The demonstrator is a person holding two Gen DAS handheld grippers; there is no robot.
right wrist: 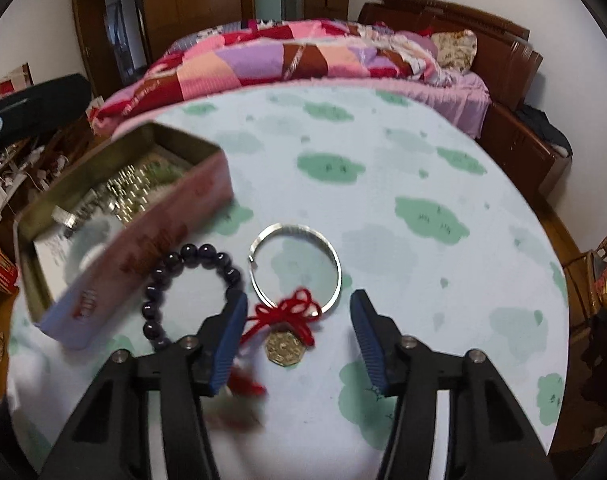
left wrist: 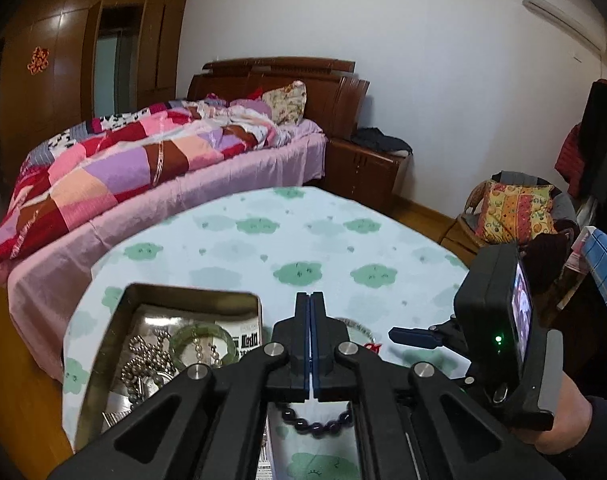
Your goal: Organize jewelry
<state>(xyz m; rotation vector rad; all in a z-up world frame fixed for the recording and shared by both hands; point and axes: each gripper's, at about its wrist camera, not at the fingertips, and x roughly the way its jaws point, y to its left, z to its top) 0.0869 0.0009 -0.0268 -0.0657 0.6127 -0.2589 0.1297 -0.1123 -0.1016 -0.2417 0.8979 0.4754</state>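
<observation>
An open metal tin (left wrist: 103, 360) (right wrist: 151, 236) on the round table holds a green jade bangle (left wrist: 203, 340) and silver bead chains (left wrist: 147, 364). A dark bead bracelet (right wrist: 191, 280) (left wrist: 315, 424) lies beside the tin. A silver bangle (right wrist: 295, 268) with a red cord knot (right wrist: 291, 314) and a gold coin charm (right wrist: 283, 350) lies to its right. My right gripper (right wrist: 299, 316) is open, low over the cord and charm. My left gripper (left wrist: 310, 308) is shut and empty, above the bead bracelet; my right gripper (left wrist: 413, 338) shows at its right.
The table has a pale cloth with green cloud prints (right wrist: 423, 184). A bed with a patchwork quilt (left wrist: 123, 168) stands behind it. A chair with a patterned cushion (left wrist: 515, 208) is at right. Clutter (right wrist: 7, 184) lies left of the table.
</observation>
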